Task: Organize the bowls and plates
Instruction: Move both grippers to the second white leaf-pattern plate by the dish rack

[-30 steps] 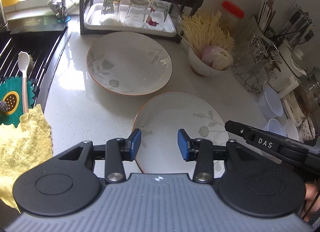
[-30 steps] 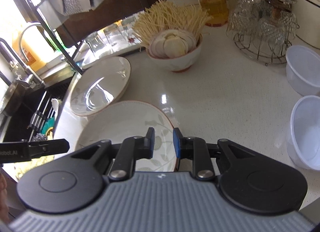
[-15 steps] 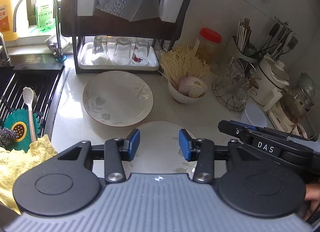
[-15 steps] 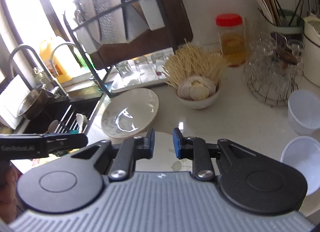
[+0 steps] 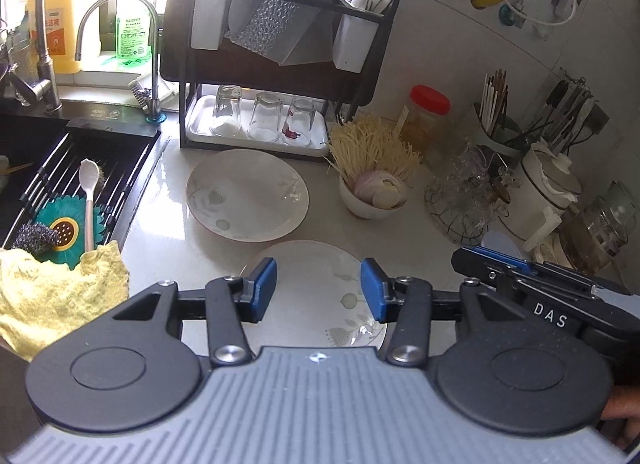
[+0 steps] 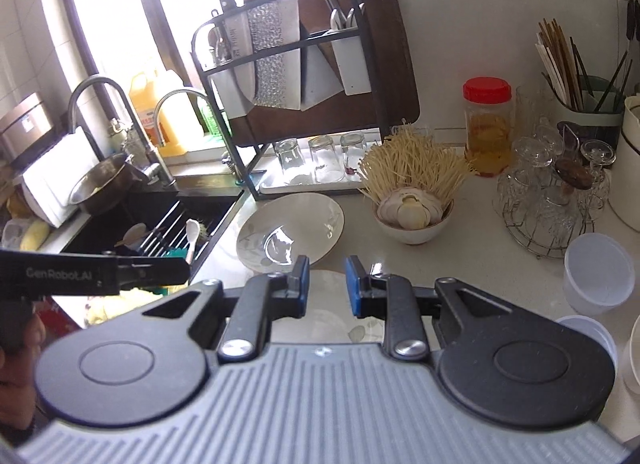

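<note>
A: Left wrist view first. The left gripper (image 5: 318, 288) hangs above the counter with its blue pads well apart, holding nothing. The near plate (image 5: 312, 284) lies flat under it; the far plate (image 5: 248, 194) sits just beyond, near the rack tray of upturned glasses (image 5: 262, 116).

B: Risks?

A: The plates look glazed and thin-rimmed, so I'd judge a pinch at the edge could slip. The bowl of noodles (image 5: 370, 192) stands just right of the far plate; a careless lift could knock it.

B: And the surface?

A: A pale, glossy countertop (image 5: 168, 192), sink (image 5: 60, 168) on the left with a yellow cloth (image 5: 56, 292) at its near edge.

B: Right wrist view?

A: The right gripper (image 6: 325, 284) has its pads parted by a narrower gap, nothing between them. The near plate (image 6: 332, 316) is mostly hidden below it; the far plate (image 6: 292, 228) shows beyond. A wire stand of glassware (image 6: 548, 200) and plastic tubs (image 6: 598, 272) crowd the right, so a wide swing there could topple something.
</note>
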Available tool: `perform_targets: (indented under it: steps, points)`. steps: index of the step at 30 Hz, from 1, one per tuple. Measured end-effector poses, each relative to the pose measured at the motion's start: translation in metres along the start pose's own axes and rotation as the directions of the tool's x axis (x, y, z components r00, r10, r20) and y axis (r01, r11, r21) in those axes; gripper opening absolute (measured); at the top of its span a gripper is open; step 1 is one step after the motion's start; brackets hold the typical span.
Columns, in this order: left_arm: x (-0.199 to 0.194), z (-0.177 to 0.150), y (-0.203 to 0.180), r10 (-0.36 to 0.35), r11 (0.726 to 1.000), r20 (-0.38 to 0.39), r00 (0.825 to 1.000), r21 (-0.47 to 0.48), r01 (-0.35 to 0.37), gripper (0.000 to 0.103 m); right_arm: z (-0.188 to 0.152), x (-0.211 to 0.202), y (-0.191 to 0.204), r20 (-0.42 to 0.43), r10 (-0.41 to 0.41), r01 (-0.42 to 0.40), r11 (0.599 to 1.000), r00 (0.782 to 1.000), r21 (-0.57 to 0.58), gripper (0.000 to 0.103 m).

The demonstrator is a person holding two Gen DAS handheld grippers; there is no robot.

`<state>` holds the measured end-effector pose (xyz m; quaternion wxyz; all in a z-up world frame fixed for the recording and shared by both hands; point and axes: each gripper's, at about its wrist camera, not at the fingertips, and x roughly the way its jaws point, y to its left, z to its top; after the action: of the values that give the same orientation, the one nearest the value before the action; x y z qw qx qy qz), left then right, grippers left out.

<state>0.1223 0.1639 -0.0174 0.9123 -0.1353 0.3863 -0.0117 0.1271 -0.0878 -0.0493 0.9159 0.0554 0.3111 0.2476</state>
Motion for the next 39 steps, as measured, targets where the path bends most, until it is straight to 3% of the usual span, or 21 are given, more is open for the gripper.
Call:
perform_targets:
  steps: [10, 22, 28, 39]
  points:
    - [-0.020, -0.036, -0.019, 0.046, 0.998, -0.029, 0.999, -0.031, -0.047, 0.058, -0.016, -0.024, -0.003, -0.015, 0.047, -0.047, 0.999, 0.999, -0.016, 0.024]
    - [-0.009, -0.068, -0.018, 0.075, 0.996, -0.067, 0.995, -0.039, -0.078, 0.059, -0.046, -0.029, -0.013, -0.022, 0.041, -0.041, 0.999, 0.999, -0.017, 0.024]
    - [0.004, -0.070, -0.015, 0.083, 0.996, -0.039, 0.996, -0.016, -0.083, 0.059, -0.054, -0.027, -0.017, -0.025, 0.029, -0.029, 1.000, 0.999, -0.005, 0.024]
    - [0.028, -0.046, 0.008, 0.065, 0.998, -0.079, 0.995, 0.014, -0.064, 0.060, -0.049, -0.011, -0.025, -0.038, -0.009, 0.011, 0.998, 0.999, 0.057, 0.024]
